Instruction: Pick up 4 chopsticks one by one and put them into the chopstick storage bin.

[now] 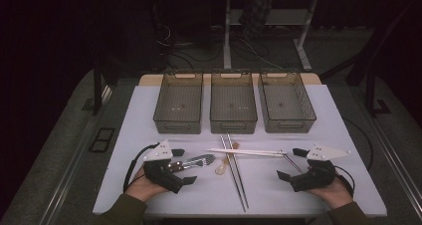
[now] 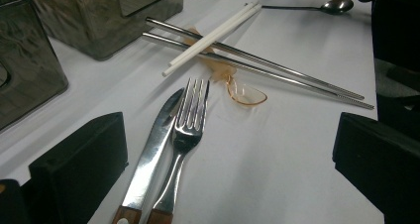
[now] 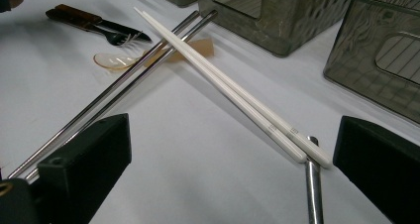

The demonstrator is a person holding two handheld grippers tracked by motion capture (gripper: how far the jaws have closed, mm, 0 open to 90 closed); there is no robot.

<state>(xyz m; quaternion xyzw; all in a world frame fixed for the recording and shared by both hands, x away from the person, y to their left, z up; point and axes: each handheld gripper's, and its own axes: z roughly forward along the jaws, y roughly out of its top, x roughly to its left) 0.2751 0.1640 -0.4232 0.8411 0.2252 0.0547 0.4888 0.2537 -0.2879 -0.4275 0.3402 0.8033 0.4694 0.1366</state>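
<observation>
- Left gripper (image 1: 180, 166) sits at the near left of the table (image 1: 149, 115), held in the person's left hand (image 1: 142, 187), jaws spread wide with nothing between them. In the left gripper view the two black jaws stand well apart at the bottom corners.
- Right in front of it: a fork (image 2: 185, 130) and a knife (image 2: 153, 152), both with brown wooden handles, lying side by side and touching — the fork's tines rest over the knife's blade tip. They point away from that gripper, toward the middle of the table.
- Right gripper (image 1: 292, 163) is at the near right, in the right hand (image 1: 334, 191), also wide open and holding nothing.
- Just ahead of the right gripper is a pair of white chopsticks (image 3: 233, 90), lying across a pair of metal chopsticks (image 3: 114, 92). From the high view the metal pair (image 1: 235, 170) runs front to back down the middle, and the white pair (image 1: 246, 152) lies crosswise over its far end.
- A clear amber plastic spoon (image 2: 237, 85) lies under the metal chopsticks, its bowl poking out on the fork's side.
- There's also a metal spoon (image 2: 317, 7) near the right gripper — the handle-side ends of the white chopsticks rest on its handle in the right gripper view.
- Three smoky translucent bins (image 1: 234, 108) sit in a row along the far side of the table, all look empty.
</observation>
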